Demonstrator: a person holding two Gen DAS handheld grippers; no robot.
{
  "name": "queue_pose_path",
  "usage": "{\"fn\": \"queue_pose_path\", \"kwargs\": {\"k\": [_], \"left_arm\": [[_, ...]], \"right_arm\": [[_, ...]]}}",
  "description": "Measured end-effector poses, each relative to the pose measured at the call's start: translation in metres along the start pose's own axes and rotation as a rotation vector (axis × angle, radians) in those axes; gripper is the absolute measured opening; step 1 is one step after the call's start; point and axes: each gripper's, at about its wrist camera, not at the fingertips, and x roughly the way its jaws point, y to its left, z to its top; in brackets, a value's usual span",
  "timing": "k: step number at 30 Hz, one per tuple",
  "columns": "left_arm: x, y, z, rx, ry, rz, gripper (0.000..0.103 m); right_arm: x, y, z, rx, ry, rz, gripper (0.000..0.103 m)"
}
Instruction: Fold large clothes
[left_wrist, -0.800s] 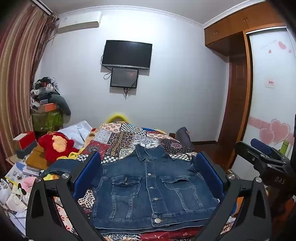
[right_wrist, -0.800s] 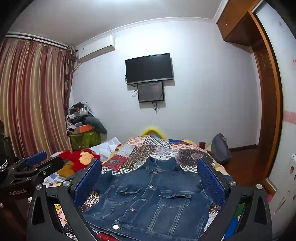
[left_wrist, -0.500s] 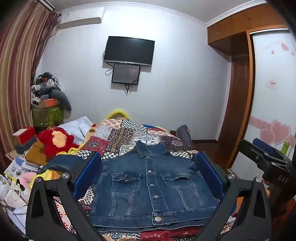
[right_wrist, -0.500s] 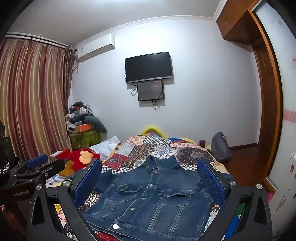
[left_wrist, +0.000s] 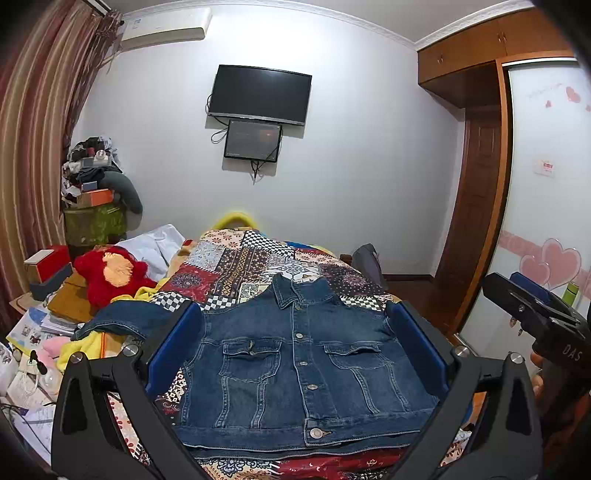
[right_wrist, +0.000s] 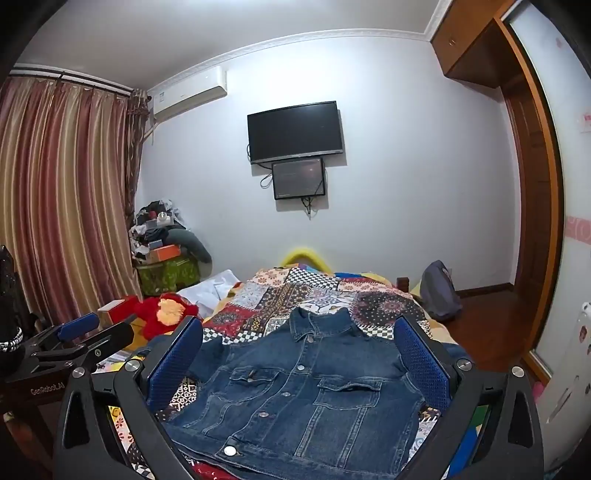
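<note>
Both views have lifted slightly, nothing grasped: left gripper (left_wrist: 295, 339) and right gripper (right_wrist: 297, 349) hang spread wide and empty, denim jacket (left_wrist: 295, 365) flat on the bed (left_wrist: 255, 266) just ahead between their fingers, folding not started

A black television (left_wrist: 259, 95) hangs on the white wall (left_wrist: 351, 166), striped curtains (right_wrist: 55, 206) left, wooden wardrobe (left_wrist: 476, 177) right.

Both wrist views face bed (left_wrist: 258, 266) foot-on, near, sharing jacket (right_wrist: 306, 398).
</note>
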Motion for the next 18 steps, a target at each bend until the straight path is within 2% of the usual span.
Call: {"fn": "queue_pose_path", "kwargs": {"k": [18], "left_arm": [[0.0013,0.0003,-0.0023,0.002,-0.001,0.004,0.103]], "right_arm": [[-0.0009,0.0003,0.0015,0.002,0.004,0.000,0.103]]}}
